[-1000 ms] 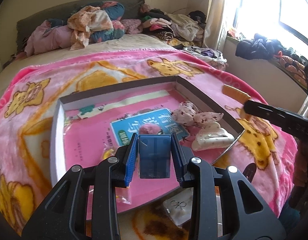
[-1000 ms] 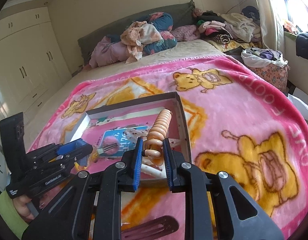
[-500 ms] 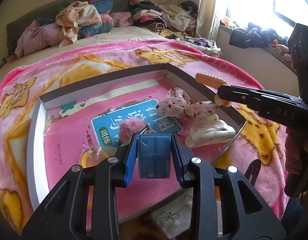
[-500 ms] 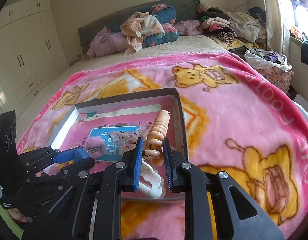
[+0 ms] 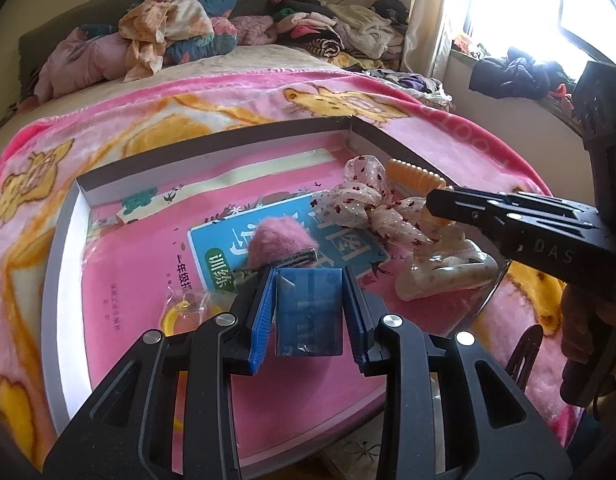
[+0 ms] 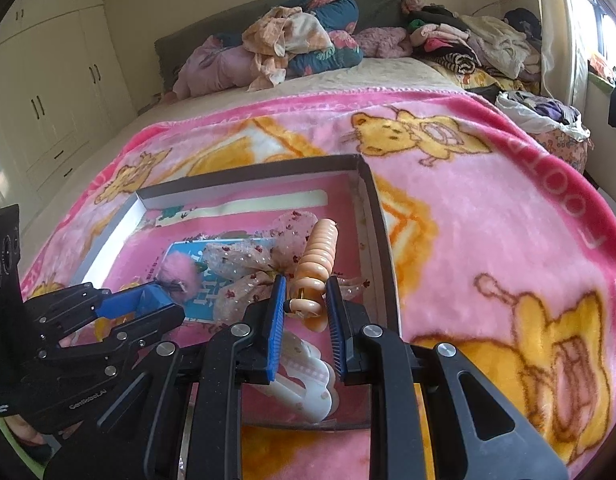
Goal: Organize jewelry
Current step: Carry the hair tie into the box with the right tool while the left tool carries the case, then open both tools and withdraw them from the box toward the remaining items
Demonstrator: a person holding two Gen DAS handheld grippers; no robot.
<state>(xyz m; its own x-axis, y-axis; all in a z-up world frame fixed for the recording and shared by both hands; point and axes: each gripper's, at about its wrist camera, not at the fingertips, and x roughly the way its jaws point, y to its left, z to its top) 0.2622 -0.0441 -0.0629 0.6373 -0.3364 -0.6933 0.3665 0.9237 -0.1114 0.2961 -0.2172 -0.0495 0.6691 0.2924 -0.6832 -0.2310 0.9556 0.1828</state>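
Pink fleece blanket [image 5: 148, 120] with yellow bears, spread under a shallow grey-walled tray [image 5: 212, 148]. At the tray's left front, a yellow ring in a clear packet [image 5: 184, 308]. Just right of it, left gripper [image 5: 309, 308] over the tray's near half, pressed from both sides onto a small blue box [image 5: 309, 312] standing upright between the blue pads. Just beyond those tips, a fluffy pink pompom clip [image 5: 278, 240] lying on the blue panel of the tray's printed lining. Further right, a sheer floral bow [image 5: 359, 200], spread from the blue panel toward the right wall. Near the right front corner, a white claw clip [image 5: 447, 268] flat on the tray floor. Above bow and claw clip, right gripper [image 6: 306, 308], pinching the near end of a peach ridged hair clip [image 6: 317, 256], the ridged length sticking forward past the fingertips, inside the tray's right wall. Outside the tray, at far right, a dark hair clip [image 5: 523, 352] on the blanket.
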